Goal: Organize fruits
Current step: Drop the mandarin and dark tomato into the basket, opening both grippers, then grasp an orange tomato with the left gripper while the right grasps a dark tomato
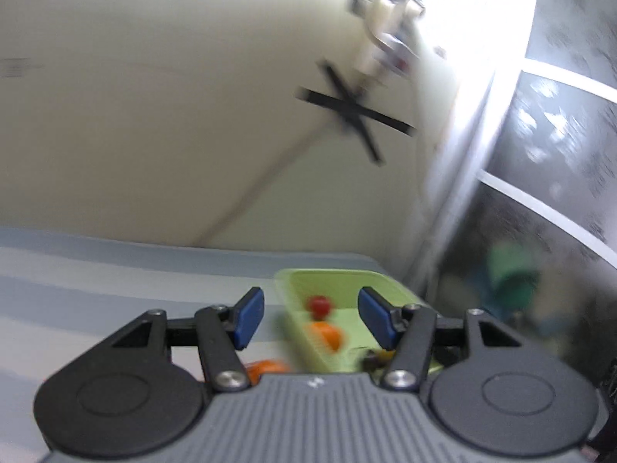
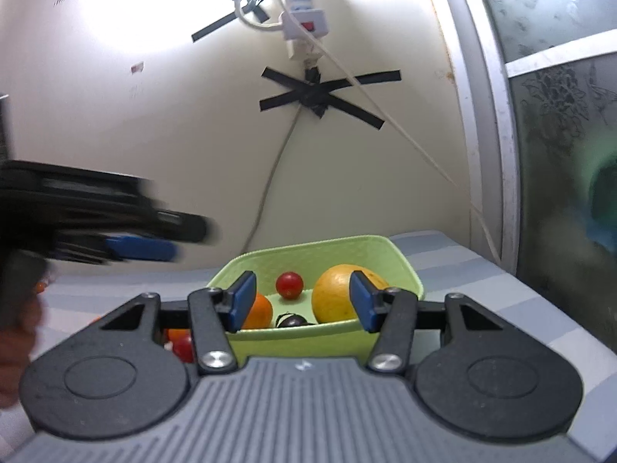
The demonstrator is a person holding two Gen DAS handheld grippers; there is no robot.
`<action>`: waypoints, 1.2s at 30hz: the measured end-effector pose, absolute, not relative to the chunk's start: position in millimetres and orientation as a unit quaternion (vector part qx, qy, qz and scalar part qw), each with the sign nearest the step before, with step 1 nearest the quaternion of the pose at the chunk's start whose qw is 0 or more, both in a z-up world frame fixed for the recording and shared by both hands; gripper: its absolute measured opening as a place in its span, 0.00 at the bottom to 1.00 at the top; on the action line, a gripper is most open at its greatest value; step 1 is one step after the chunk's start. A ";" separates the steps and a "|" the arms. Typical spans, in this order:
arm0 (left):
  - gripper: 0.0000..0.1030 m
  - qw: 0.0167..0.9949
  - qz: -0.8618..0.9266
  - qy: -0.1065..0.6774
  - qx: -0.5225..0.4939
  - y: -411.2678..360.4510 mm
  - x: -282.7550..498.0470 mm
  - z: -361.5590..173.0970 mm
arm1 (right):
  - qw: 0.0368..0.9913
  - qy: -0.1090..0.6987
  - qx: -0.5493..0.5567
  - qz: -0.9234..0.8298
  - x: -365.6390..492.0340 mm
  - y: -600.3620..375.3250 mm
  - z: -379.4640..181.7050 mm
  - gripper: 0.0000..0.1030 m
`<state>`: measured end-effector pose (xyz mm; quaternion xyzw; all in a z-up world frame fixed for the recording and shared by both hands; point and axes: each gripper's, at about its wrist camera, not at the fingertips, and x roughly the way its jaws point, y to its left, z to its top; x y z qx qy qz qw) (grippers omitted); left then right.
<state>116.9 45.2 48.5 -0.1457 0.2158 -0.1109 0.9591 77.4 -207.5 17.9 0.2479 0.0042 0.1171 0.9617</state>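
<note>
A light green tray [image 2: 320, 252] sits on the striped cloth by the wall. It holds a large yellow-orange citrus [image 2: 337, 295], a small orange [image 2: 260, 312], a red cherry tomato [image 2: 289, 284] and a dark small fruit [image 2: 291, 321]. My right gripper [image 2: 302, 301] is open and empty, just in front of the tray. My left gripper [image 1: 310, 318] is open and empty, left of the tray [image 1: 339, 281]; its view is blurred. It shows blurred in the right wrist view [image 2: 139, 249], raised at the left. An orange fruit [image 1: 266, 368] lies under the left gripper on the cloth.
A red tomato [image 2: 185, 347] and an orange piece [image 2: 175, 333] lie on the cloth left of the tray. The wall behind carries a power strip [image 2: 304, 19], black tape crosses [image 2: 320, 96] and cables. A frosted window frame [image 2: 497, 154] stands at the right.
</note>
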 end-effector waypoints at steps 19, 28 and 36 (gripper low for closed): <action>0.54 0.959 -0.039 0.265 -0.092 91.8 64.7 -2.8 | 0.941 0.063 0.244 0.226 49.3 -174.2 16.2 0.37; 0.33 0.944 -0.136 0.253 0.159 23.6 86.3 5.2 | 0.939 0.105 0.244 0.218 55.8 -168.3 13.8 0.37; 0.35 0.900 -0.166 0.298 0.273 9.5 108.6 -8.3 | 0.934 0.110 0.255 0.227 58.3 -172.5 11.0 0.38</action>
